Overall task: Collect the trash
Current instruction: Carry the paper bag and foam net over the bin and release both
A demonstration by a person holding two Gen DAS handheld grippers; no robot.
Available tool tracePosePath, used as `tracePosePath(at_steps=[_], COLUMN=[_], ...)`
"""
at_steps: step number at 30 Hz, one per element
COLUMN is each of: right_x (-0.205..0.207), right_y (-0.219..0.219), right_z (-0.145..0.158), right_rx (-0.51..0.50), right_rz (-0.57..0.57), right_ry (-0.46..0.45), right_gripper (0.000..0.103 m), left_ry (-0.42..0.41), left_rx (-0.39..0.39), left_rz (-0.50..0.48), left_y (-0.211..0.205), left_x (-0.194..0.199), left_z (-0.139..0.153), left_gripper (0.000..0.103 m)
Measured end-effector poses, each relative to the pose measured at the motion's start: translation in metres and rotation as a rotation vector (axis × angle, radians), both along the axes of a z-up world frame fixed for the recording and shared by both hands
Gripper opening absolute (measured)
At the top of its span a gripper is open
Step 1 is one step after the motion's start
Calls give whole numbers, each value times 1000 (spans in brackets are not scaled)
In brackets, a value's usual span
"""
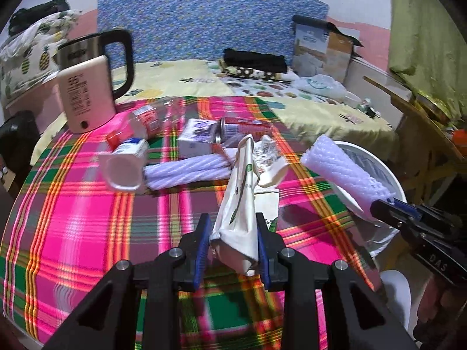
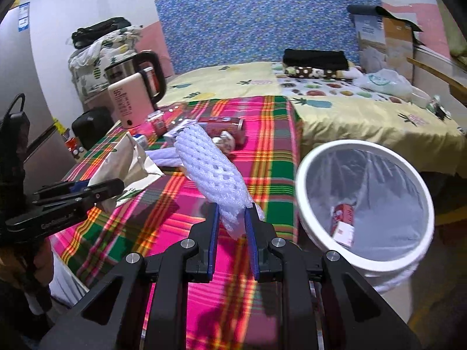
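We see the left gripper (image 1: 233,233) clamped on a crumpled paper bag (image 1: 239,204), cream with a green print, whose long axis runs away from the camera and upward, its narrow end pointing toward the pile of rubbish farther back on the surface (image 1: 87,204). The right gripper (image 2: 232,218) is closed on one end of a white foam net sleeve (image 2: 210,169); the sleeve's length rises from the pads up and to the left in the right wrist view, its free end over the plaid cloth, just left of the white bin (image 2: 303,192) that stands beside the surface. In the bin's clear liner lies a red and white packet (image 2: 343,224), its print too small to read. On the surface behind the bag lie a red can (image 1: 248,129) on its side, a clear plastic bottle (image 1: 151,119) with a red label, a small white bottle (image 1: 125,163) pointing its base at us, a white carton (image 1: 195,140) and another foam sleeve (image 1: 186,172) lying roughly crosswise. A pink kettle (image 1: 87,96) stands at the back left; its label is blurred, and we cannot read it. The right gripper's body in the left wrist view bears the letters "DAS".
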State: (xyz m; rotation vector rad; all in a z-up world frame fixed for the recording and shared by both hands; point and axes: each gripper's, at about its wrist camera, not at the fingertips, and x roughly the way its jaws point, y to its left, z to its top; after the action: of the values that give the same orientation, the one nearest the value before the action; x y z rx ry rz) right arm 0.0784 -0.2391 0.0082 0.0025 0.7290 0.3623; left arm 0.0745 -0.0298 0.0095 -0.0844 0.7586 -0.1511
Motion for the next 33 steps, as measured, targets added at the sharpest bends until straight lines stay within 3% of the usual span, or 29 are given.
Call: tracePosePath(at_steps=[20, 33], right_x=[2, 8], right_y=[-67, -96], right_z=[-2, -14], right_rx=[1, -32], right_rz=[-190, -301], right_ry=[11, 65], right_gripper=[18, 18], left_ry=[-18, 3], left_rx=[27, -8], left_rz=[-214, -327], left_y=[-87, -136], left_x=[27, 52], left_z=[8, 1], left_gripper=[30, 30])
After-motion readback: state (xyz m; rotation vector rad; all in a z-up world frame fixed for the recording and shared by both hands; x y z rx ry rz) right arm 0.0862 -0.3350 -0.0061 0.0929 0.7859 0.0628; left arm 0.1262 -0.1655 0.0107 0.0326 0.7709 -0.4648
